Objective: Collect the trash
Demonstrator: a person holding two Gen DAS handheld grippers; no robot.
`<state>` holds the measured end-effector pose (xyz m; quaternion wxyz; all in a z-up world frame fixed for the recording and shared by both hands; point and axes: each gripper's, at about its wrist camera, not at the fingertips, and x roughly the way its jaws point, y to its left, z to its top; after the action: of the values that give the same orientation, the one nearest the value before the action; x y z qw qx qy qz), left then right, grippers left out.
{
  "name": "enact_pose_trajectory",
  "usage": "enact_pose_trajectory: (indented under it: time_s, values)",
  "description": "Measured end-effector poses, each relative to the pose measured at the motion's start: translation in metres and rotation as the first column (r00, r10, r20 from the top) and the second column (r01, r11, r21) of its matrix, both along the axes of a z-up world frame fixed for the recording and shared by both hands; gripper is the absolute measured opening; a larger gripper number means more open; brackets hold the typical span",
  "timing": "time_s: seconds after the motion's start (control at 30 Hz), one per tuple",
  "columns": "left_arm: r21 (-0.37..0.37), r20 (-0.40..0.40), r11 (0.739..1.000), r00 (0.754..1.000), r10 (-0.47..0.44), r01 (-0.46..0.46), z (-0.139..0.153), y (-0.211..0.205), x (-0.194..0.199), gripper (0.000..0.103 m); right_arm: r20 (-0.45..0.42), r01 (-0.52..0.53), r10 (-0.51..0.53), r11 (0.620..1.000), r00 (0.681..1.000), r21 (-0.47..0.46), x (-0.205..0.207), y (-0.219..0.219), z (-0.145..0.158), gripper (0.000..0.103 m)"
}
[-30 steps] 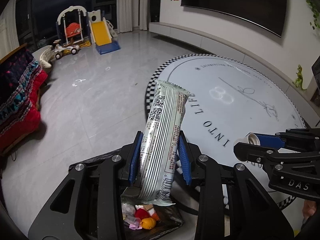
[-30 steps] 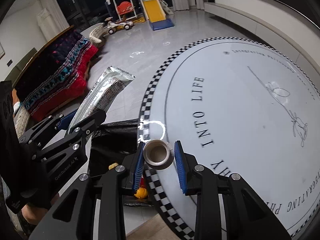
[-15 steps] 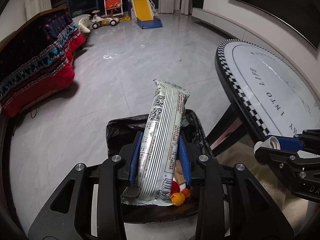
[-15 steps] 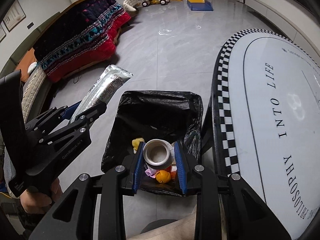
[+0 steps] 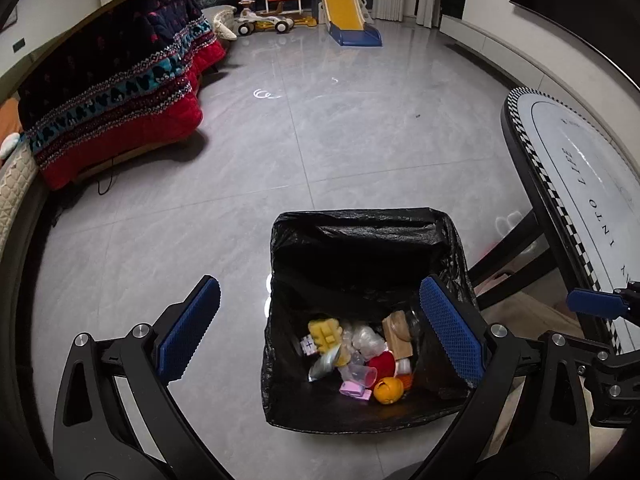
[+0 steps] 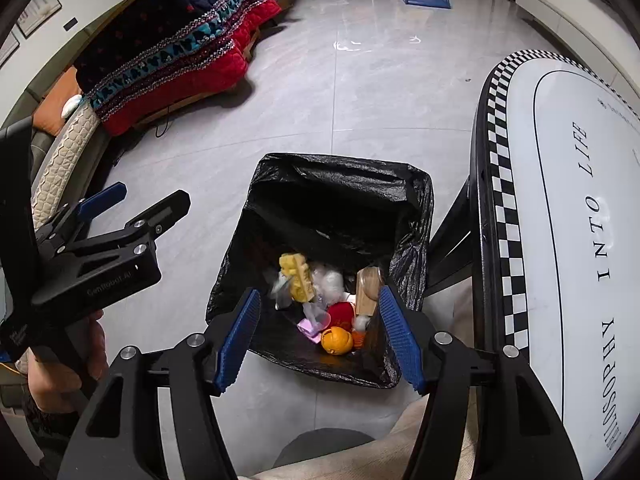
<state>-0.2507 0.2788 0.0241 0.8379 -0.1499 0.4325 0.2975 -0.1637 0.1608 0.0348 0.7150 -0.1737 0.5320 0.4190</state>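
The left hand-held gripper [image 5: 320,328] hangs above the floor [image 5: 320,140] with its jaws spread wide and nothing between them. Its right blue pad [image 5: 452,332] sits over the bin's right edge; the left pad is over bare floor beside the bin. The right hand-held gripper [image 6: 320,340] is also spread wide and empty, both pads framing the near part of the bin.

The bin [image 5: 360,224], lined with a black bag, stands on the floor just beside the bench [image 6: 560,200], whose white top has a checkered border and printed lettering. The trash lies at the bottom of the bin: a yellow piece [image 6: 298,276], a crumpled clear wrapper [image 6: 330,280], a brown wooden-looking piece [image 6: 366,292], a red item [image 6: 342,314], an orange ball [image 6: 336,340] and a pink scrap [image 6: 308,326]. A silvery wrapper [image 5: 322,364] shows under the yellow piece in the left view; in the right view it is blurred.

In the right view the left hand-held gripper appears at the left edge, held by a hand [image 6: 60,368]. A sofa with a red patterned blanket [image 5: 112,92] stands at the left, and a yellow slide [image 5: 344,12] and toy cars stand far across the room.
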Motion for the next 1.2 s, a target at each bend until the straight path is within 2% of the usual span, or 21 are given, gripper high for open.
enact_pose_trajectory:
  time_s: [0.5,0.57,0.77,1.03,1.2]
  values:
    - [0.025,-0.026,0.999,0.999,-0.043,0.044,0.001,-0.011,0.006,0.097,-0.011,0.01,-0.009,0.999,1.0,0.05,0.006,-0.01,0.008,0.064]
    - [0.029,-0.028,0.998,0.998,-0.051,0.052,0.003,-0.014,0.009,0.097,-0.008,0.019,-0.019,0.998,1.0,0.057,0.008,-0.013,0.01,0.07]
    - [0.034,-0.029,0.996,0.996,-0.082,0.083,0.008,-0.022,0.018,0.097,-0.006,0.051,-0.051,0.996,0.999,0.078,0.015,-0.023,0.017,0.077]
    - [0.034,-0.019,0.99,0.991,-0.135,0.136,0.016,-0.041,0.037,0.097,0.015,0.086,-0.088,0.991,0.996,0.101,0.028,-0.044,0.03,0.078]
    - [0.023,-0.001,0.983,0.983,-0.185,0.185,0.022,-0.058,0.056,0.097,0.036,0.146,-0.15,0.983,0.988,0.113,0.043,-0.068,0.037,0.081]
